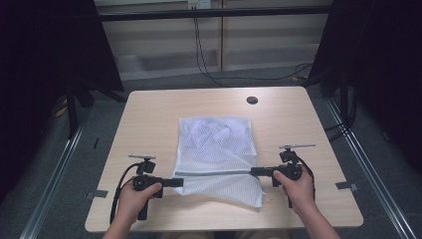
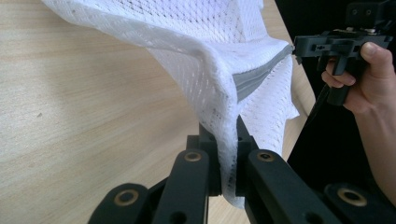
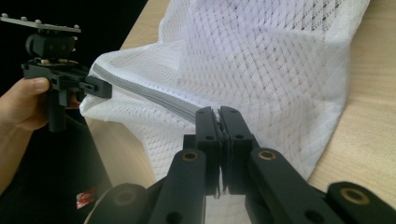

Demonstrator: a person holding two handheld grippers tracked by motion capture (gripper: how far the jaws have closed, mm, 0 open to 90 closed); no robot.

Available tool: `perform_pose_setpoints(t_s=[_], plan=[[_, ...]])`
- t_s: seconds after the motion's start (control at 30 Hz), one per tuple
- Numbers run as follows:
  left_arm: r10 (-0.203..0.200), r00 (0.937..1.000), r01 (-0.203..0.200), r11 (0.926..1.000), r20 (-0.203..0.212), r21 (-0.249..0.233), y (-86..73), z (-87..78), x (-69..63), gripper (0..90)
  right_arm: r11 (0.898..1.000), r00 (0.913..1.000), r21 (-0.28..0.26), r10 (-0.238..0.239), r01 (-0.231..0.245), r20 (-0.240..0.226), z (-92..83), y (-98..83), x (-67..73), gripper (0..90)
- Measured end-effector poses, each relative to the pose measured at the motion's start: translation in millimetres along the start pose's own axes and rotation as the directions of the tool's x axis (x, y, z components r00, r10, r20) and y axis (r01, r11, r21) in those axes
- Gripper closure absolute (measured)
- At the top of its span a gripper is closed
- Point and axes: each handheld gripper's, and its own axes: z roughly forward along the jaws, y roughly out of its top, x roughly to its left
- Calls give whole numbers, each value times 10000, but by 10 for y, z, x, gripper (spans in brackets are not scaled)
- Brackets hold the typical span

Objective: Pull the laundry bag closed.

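Your left gripper has its fingers pinched on the white mesh bag — the fabric runs straight down between them and a tail hangs out below. Your right gripper is clamped the same way on the opposite end of the bag's near part, its fingers pressed together with a thin layer of mesh and the end of the grey zipper strip caught between them.

Between the two sets of fingers the zipper strip is pulled into a nearly straight line, lifted a little off the table, with a flap of mesh drooping beneath it. Beyond your fingers the rest of the bag lies flat on the wood, reaching toward the far edge, well short of the small black disc there.

The risk, as I judge it, is in the thin grip — each side holds only a narrow fold near the edge, so pulling your hands further apart could slide the mesh out or strain the open weave. Lifting unevenly would let the far part drag and bunch up.
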Motion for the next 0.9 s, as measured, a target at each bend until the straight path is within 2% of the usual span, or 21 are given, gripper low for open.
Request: perform_pose_setpoints(t_s=[0.1, 0.13, 0.23, 0.27, 0.3, 0.37, 0.67, 0.7, 0.87, 0.9], plan=[[157, 9999, -157, 9999, -20, 63, 3, 3, 9, 887, 10000, 10000, 19, 37, -37, 38, -10, -12, 3, 875], [-22, 10000, 22, 10000, 32, 4, 1, 7, -6, 887, 10000, 10000, -4, 17, -17, 25, -14, -14, 0, 876], [-26, 10000, 26, 10000, -52, 16, -1, 4, -11, 888, 10000, 10000, 2, 42, -42, 65, -21, -18, 4, 876], [-72, 9999, 71, 10000, -97, -17, -2, -1, -11, 887, 10000, 9998, 27, 0, -1, 214, -28, -20, 3, 875], [98, 9999, -98, 9999, -88, 48, 2, -11, 9, 888, 10000, 9997, 46, -12, 11, 237, -35, -21, -3, 875], [-43, 10000, 43, 10000, -26, -21, 1, -18, 6, 887, 10000, 9997, -22, 74, -74, 237, -64, -28, -21, 875], [-84, 9999, 84, 10000, -89, -34, -6, -20, -2, 888, 9999, 9997, -113, 116, -114, 207, -99, -42, -42, 875], [38, 9999, -38, 10000, -98, -21, -3, -21, 5, 887, 9999, 9997, -108, 125, -123, 202, -100, -43, -41, 875], [-3, 10000, 3, 10000, 0, 41, -5, -17, -4, 888, 9998, 9997, -156, 124, -121, 195, -114, -42, -48, 875], [105, 9999, -105, 9999, -79, 16, -2, -24, 2, 887, 9998, 9997, -157, 145, -142, 198, -116, -43, -49, 875]])
